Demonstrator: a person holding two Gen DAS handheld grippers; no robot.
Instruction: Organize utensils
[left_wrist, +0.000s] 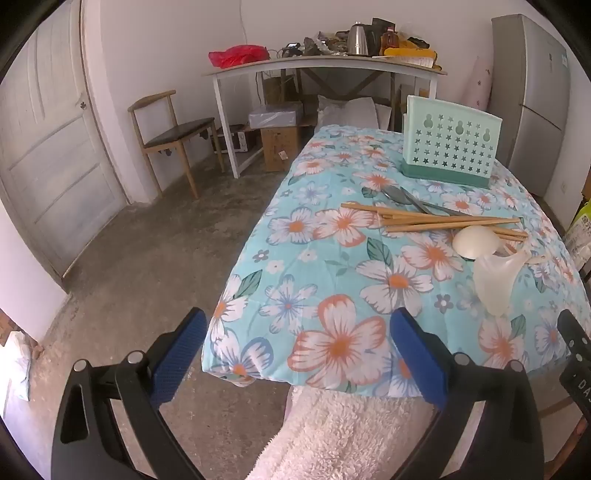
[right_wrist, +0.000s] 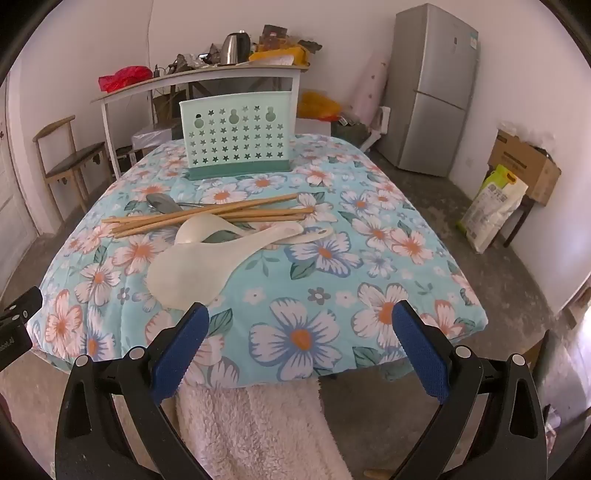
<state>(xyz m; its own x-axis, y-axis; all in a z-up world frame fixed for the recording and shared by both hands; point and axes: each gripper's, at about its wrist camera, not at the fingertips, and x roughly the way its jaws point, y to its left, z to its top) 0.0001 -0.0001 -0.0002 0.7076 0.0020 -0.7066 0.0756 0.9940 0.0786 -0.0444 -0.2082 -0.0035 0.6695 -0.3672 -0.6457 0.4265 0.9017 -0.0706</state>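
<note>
A mint green utensil holder (left_wrist: 451, 146) (right_wrist: 238, 138) with star holes stands upright at the far end of the floral-covered table (left_wrist: 332, 280) (right_wrist: 332, 258). In front of it lie several wooden chopsticks (left_wrist: 432, 219) (right_wrist: 207, 216), metal spoons (left_wrist: 399, 195) (right_wrist: 160, 203) and two white plastic ladles (left_wrist: 495, 277) (right_wrist: 199, 262), piled together. My left gripper (left_wrist: 295, 349) hangs open over the table's near left corner, nothing between its fingers. My right gripper (right_wrist: 299, 343) is open over the near edge, just short of the big ladle's bowl.
A fluffy pink fabric (left_wrist: 343, 435) (right_wrist: 258, 432) lies below both grippers. Behind the table stand a cluttered white desk (left_wrist: 325, 66), a wooden chair (left_wrist: 170, 129), a grey fridge (right_wrist: 430, 88) and a cardboard box (right_wrist: 524, 166). A door (left_wrist: 48, 147) is at left.
</note>
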